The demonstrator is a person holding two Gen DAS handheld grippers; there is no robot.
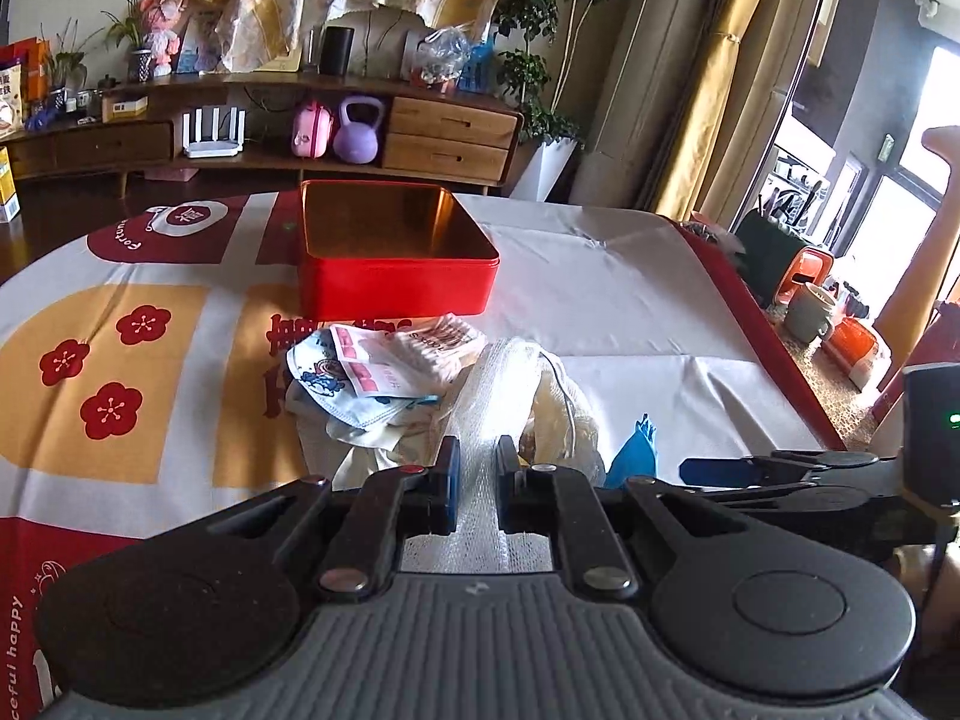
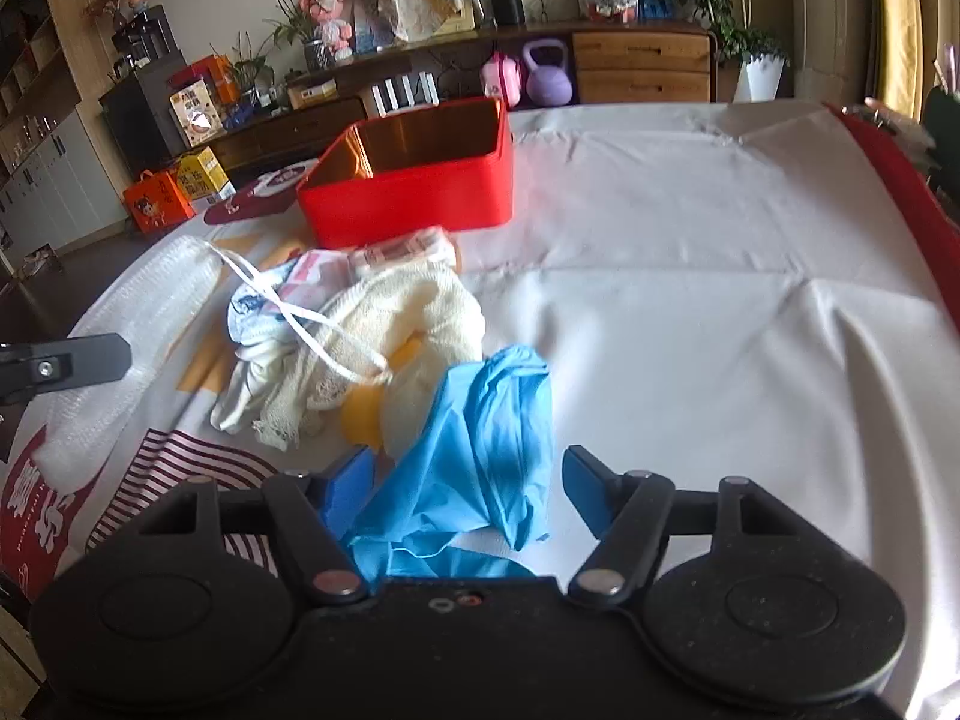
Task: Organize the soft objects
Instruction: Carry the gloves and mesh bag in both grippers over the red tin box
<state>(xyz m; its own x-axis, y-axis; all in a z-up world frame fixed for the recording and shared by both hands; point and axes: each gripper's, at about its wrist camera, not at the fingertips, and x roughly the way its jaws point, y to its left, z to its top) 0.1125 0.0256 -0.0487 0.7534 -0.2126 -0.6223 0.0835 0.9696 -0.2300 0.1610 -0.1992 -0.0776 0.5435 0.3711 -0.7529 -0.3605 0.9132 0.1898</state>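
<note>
Crumpled blue glove [image 2: 480, 450] lies between the wide-apart fingers of the right gripper [image 2: 468, 480], ungripped. The left gripper [image 1: 477, 480] pinches a strip of white bubbly foam wrap [image 1: 486, 420]. Beyond lie gauzy cream cloth [image 2: 414, 312] and packets [image 1: 384, 360], heaped before the glossy red tin [image 1: 396, 276] mid-table, on the creased tablecloth [image 2: 690, 270].

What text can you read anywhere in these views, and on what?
"Fortun...": tablecloth, red patch by the seal, cut off.
"...ceful happy": tablecloth's near red border, cut off.
Large red Chinese characters before the red tin: partly covered, unreadable.
Pink-labelled packets, cotton swab pack: print too blurred.
Cartons on the floor: too small.
</note>
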